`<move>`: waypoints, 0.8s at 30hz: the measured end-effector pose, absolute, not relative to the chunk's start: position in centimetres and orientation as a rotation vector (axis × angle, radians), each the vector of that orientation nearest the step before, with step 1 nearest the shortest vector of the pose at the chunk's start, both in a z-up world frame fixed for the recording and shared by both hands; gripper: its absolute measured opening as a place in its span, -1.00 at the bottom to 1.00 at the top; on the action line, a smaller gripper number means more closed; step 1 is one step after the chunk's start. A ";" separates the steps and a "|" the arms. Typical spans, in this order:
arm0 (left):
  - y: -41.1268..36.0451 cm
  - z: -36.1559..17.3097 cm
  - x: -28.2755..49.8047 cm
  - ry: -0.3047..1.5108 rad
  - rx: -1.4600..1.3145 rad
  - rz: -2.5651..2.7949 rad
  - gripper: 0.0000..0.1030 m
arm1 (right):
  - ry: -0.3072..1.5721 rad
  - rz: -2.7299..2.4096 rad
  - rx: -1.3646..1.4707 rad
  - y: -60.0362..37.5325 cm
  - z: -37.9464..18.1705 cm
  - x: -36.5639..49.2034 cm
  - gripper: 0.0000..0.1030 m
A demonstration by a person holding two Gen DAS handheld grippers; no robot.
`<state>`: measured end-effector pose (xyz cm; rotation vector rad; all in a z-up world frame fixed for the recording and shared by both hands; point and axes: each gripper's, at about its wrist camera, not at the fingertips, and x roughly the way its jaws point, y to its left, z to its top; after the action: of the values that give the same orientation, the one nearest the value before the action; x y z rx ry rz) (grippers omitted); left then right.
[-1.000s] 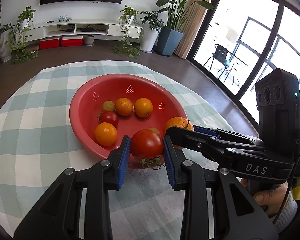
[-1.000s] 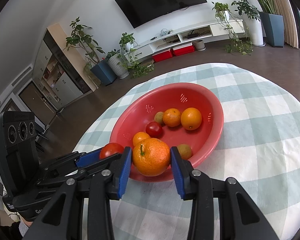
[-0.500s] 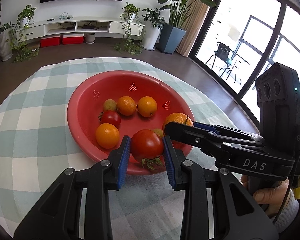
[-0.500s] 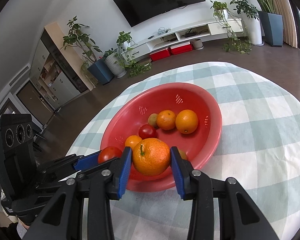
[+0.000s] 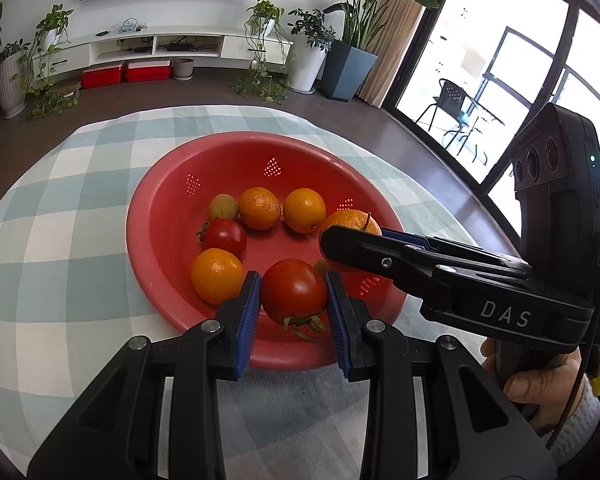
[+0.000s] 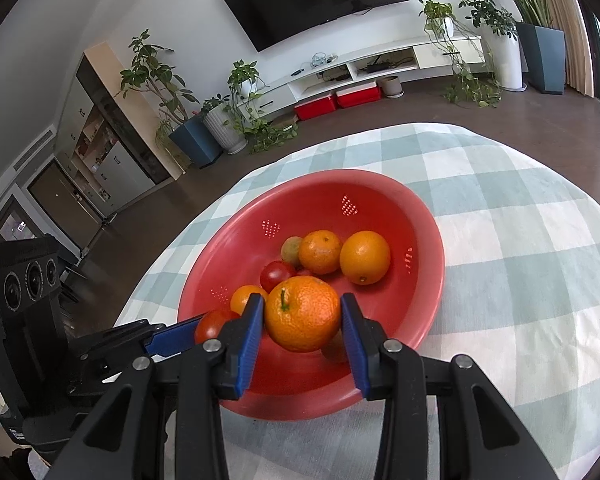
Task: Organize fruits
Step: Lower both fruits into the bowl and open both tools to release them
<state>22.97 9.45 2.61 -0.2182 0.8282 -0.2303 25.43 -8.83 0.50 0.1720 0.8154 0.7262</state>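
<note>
Clamping a red tomato (image 5: 294, 290) between its blue pads, the left tool (image 5: 294, 300) holds it over the near rim of the red colander (image 5: 156, 216), stem leaves hanging toward the tool. The right tool (image 6: 302, 322) is clamped on a large orange (image 6: 303, 314), held above the colander's near side. Ahead of both tools, inside the colander, lie three smaller oranges (image 5: 260, 208), a small tomato (image 5: 225, 236) and a greenish fruit (image 5: 223, 208). From the left tool, the right tool crosses in from the right side, gripped by a hand (image 5: 540, 384). The colander sits on the table (image 5: 60, 220) with its checked cloth.
</note>
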 end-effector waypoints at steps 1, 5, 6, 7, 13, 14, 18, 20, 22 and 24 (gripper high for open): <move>9.5 2.5 23.1 0.830 -0.218 -0.230 -0.42 | 0.817 0.728 0.174 -8.8 0.5 25.4 -0.19; 9.5 2.4 23.3 0.828 -0.215 -0.231 -0.42 | 0.817 0.727 0.158 -8.6 0.7 25.0 -0.19; 9.4 2.4 23.4 0.827 -0.215 -0.229 -0.42 | 0.817 0.727 0.153 -8.6 0.7 24.8 -0.19; 9.5 2.4 23.4 0.826 -0.215 -0.227 -0.42 | 0.818 0.726 0.149 -8.4 0.8 24.8 -0.19; 9.5 2.3 23.8 0.821 -0.214 -0.225 -0.42 | 0.820 0.726 0.132 -7.8 1.4 24.9 -0.19; 9.5 2.3 23.8 0.820 -0.212 -0.225 -0.42 | 0.812 0.727 0.128 -7.5 1.6 24.9 -0.19; 9.5 2.2 24.0 0.817 -0.209 -0.224 -0.41 | 0.808 0.722 0.117 -7.1 1.9 24.9 -0.19; 9.4 2.1 24.1 0.816 -0.204 -0.224 -0.41 | 0.808 0.722 0.115 -7.1 2.0 25.0 -0.19; 9.4 2.1 24.2 0.814 -0.200 -0.221 -0.41 | 0.808 0.720 0.117 -7.0 2.2 25.0 -0.19; 9.3 2.0 24.3 0.812 -0.195 -0.220 -0.41 | 0.806 0.718 0.115 -7.1 2.3 24.8 -0.19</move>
<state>24.26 9.32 2.04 -0.1955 0.8123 -0.2204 24.75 -7.07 2.31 0.1150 0.8064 0.7183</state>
